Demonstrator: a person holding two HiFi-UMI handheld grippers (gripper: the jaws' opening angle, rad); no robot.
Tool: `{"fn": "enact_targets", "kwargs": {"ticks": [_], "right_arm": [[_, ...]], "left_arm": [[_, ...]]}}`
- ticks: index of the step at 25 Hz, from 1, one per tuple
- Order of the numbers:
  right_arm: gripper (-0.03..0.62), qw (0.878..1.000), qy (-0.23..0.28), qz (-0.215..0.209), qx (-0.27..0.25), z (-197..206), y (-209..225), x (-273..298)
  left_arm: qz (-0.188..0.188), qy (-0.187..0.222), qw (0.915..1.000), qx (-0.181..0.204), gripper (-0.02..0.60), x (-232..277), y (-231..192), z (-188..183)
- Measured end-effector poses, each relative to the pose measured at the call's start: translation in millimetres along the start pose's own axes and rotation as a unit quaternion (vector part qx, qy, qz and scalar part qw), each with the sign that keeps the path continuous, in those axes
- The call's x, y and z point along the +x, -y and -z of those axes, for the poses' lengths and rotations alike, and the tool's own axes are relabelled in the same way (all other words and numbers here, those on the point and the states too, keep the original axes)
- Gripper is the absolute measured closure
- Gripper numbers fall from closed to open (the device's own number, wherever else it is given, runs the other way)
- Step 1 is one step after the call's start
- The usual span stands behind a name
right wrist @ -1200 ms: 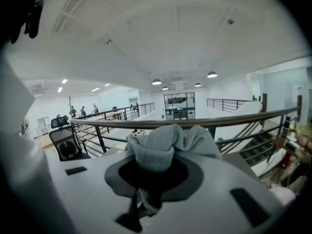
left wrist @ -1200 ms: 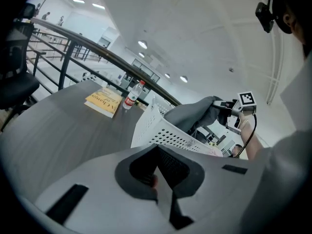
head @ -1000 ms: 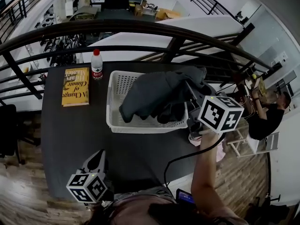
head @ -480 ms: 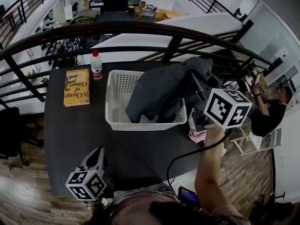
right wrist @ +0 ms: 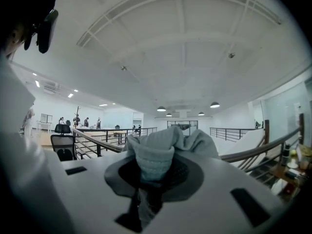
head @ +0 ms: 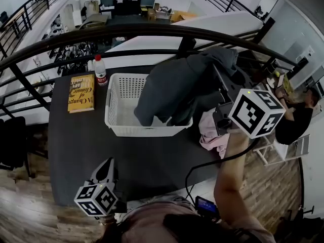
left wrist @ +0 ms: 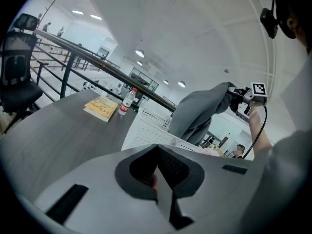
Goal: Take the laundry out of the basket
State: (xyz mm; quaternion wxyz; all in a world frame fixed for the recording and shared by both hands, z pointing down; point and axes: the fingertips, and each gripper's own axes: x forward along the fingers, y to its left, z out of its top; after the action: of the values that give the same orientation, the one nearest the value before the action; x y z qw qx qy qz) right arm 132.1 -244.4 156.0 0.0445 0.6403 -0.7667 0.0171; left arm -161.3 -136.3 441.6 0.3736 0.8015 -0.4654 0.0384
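Observation:
A white perforated laundry basket stands on the dark table. My right gripper is shut on a big grey garment and holds it up over the basket's right end; the garment's lower end still hangs inside. The right gripper view shows the grey cloth bunched between the jaws of the right gripper. A pink cloth lies on the table right of the basket. My left gripper hovers near the table's front edge, jaws together with nothing in them. The left gripper view shows the basket and the lifted garment.
A yellow book and a red-capped water bottle sit at the table's far left. A dark railing runs behind the table. A seated person is off to the right, beyond the table edge.
My right gripper has risen and drawn to the right with the grey garment, pulling more of it out of the basket. The pink cloth shows more fully. The left gripper has shifted slightly.

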Motion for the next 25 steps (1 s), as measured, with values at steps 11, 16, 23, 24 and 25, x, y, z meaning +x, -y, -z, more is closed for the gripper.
{"fn": "enact_targets", "kwargs": {"ticks": [11,16,23,24,25], "right_arm": [[0.514,0.998,0.060,0.006,-0.006,-46.0,27.0,-74.1],[0.514,0.996,0.084,0.004,-0.010,-57.5,37.8,-110.3],[0.514,0.995,0.098,0.016,-0.002,-58.9,63.1,-163.1],[0.514,0.995,0.099,0.018,-0.003,-58.3,66.6,-170.3],[0.514,0.995,0.101,0.019,-0.004,-58.2,69.8,-177.7]], "left_arm": [[0.008,0.012,0.9998,0.012,0.592,-6.7,44.3,25.3],[0.014,0.008,0.9997,0.019,0.592,-11.2,65.8,44.4],[0.027,-0.005,0.9991,0.032,0.592,-17.6,104.8,75.7],[0.029,-0.006,0.9990,0.033,0.592,-18.3,110.6,80.7],[0.032,-0.008,0.9989,0.034,0.592,-19.5,116.9,85.9]]}}
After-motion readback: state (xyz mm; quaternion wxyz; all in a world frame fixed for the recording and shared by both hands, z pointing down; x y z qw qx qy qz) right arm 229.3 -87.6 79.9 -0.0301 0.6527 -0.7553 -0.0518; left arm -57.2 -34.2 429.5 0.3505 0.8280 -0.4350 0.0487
